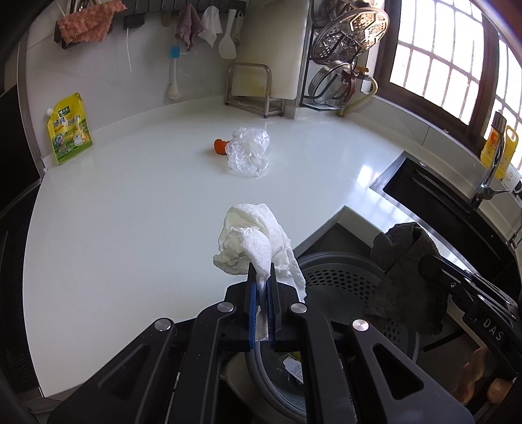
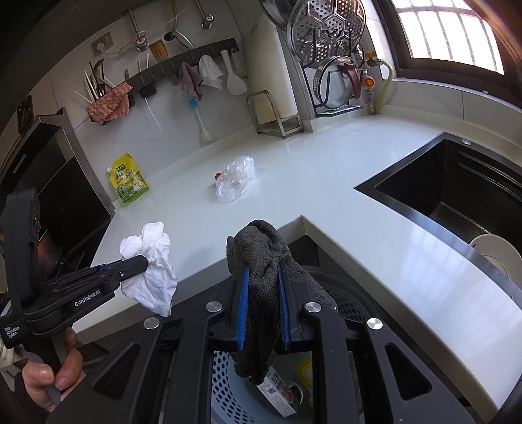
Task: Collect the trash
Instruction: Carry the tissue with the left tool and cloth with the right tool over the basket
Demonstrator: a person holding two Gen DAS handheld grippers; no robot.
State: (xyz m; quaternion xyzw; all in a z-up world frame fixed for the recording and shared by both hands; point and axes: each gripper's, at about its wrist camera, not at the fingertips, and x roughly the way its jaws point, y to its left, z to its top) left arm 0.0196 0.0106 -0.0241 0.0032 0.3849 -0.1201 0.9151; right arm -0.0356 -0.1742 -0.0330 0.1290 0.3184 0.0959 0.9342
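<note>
While both views cover the same white surface (image 1: 130, 202), only the right wrist view shows a hand (image 2: 52, 375) on the left tool's handle, a white dish (image 2: 496, 251) in the black sink (image 2: 456, 182), and packaging inside the perforated bin (image 2: 225, 388) below the edge. The left wrist view alone shows a yellow bottle (image 1: 499, 146) beside the tap. The surface is glossy and L-shaped, under a barred window (image 2: 447, 29), with a wall rail of hanging cloths, a steamer rack (image 1: 345, 36) and a yellow pouch (image 1: 68, 133) at the wall. The left tool (image 1: 261, 283) is clamped on a crumpled white tissue (image 1: 257, 241), held over the surface's front edge. The right tool (image 2: 262, 290) is clamped on a dark grey cloth (image 2: 257, 248), which droops through the jaws above the bin. A crumpled clear plastic bag (image 1: 249, 151) lies mid-surface, touching a small orange piece (image 1: 220, 145).
</note>
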